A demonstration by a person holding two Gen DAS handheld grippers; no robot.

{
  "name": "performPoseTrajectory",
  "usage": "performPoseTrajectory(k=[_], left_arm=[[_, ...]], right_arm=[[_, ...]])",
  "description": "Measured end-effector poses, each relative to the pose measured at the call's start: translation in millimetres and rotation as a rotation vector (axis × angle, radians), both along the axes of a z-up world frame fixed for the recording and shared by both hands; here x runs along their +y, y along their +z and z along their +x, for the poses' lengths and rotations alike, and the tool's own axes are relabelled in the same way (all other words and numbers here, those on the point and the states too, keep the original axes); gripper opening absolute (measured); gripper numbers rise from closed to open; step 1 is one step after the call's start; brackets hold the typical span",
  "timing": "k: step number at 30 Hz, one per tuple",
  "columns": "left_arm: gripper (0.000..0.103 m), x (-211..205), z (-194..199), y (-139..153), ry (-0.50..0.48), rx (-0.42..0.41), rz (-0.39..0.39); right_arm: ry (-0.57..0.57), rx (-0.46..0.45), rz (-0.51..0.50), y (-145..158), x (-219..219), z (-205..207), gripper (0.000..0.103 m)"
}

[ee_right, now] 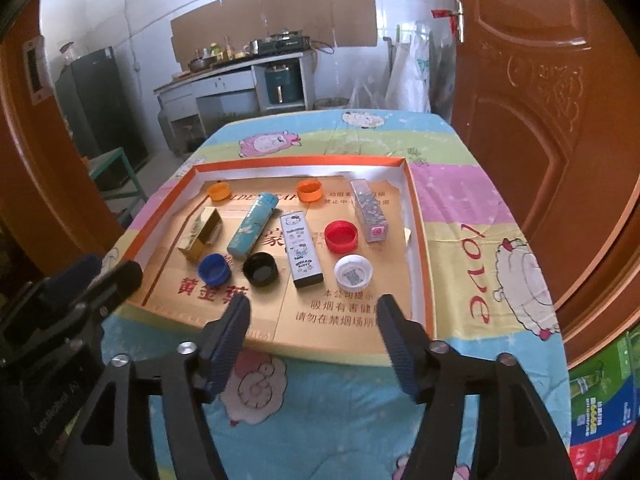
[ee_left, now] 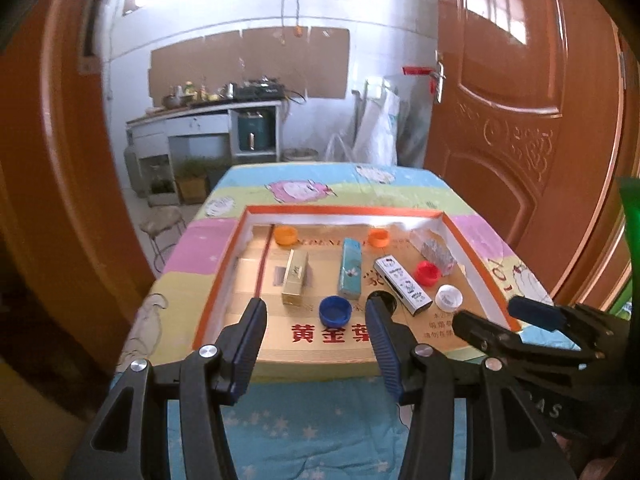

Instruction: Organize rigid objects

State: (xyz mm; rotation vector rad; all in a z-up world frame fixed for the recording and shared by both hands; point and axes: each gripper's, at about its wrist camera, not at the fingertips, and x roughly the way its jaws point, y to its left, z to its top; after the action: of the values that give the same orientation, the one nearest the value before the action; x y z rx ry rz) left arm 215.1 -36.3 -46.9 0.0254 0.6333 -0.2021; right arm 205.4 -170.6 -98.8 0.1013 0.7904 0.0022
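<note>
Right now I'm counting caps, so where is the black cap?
In the right wrist view, the black cap lies inside the tray, near its front, between the blue cap and the white box.

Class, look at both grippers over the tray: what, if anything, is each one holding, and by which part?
Nothing is held. The left gripper and the right gripper both stand open and empty above the near edge of the tray; every cap and box lies loose inside it.

In the tray [ee_right: 416, 216] on the table [ee_right: 472, 208], four boxes [ee_right: 302, 248] lie between two rows of caps [ee_right: 310, 191]
</note>
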Motion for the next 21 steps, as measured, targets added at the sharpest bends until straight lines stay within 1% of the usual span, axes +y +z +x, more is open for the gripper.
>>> performPoseTrajectory(k=[4,7,14,18,21], left_arm=[[0.051,5,-13,10,0.009,-0.013,-0.016],[0.051,8,-26,16,0.021,-0.029,-0.008],[0.051,12,-57,28,0.009,-0.063,-0.02],[0.051,13,-73,33,0.009,-0.083,-0.012],[0.051,17,-83,37,0.014,-0.09,-0.021]], right_arm=[[-0.004,-0.026,-0.014,10,4,-19,0.074],[-0.005,-0.045,-0.025,18,6,-33,0.074],[-0.019,-0.095,-0.043,40,14,-68,0.075],[-0.024,-0.105,-0.052,45,18,-84,0.075],[-0.027,-0.112,-0.056,47,23,-96,0.075]])
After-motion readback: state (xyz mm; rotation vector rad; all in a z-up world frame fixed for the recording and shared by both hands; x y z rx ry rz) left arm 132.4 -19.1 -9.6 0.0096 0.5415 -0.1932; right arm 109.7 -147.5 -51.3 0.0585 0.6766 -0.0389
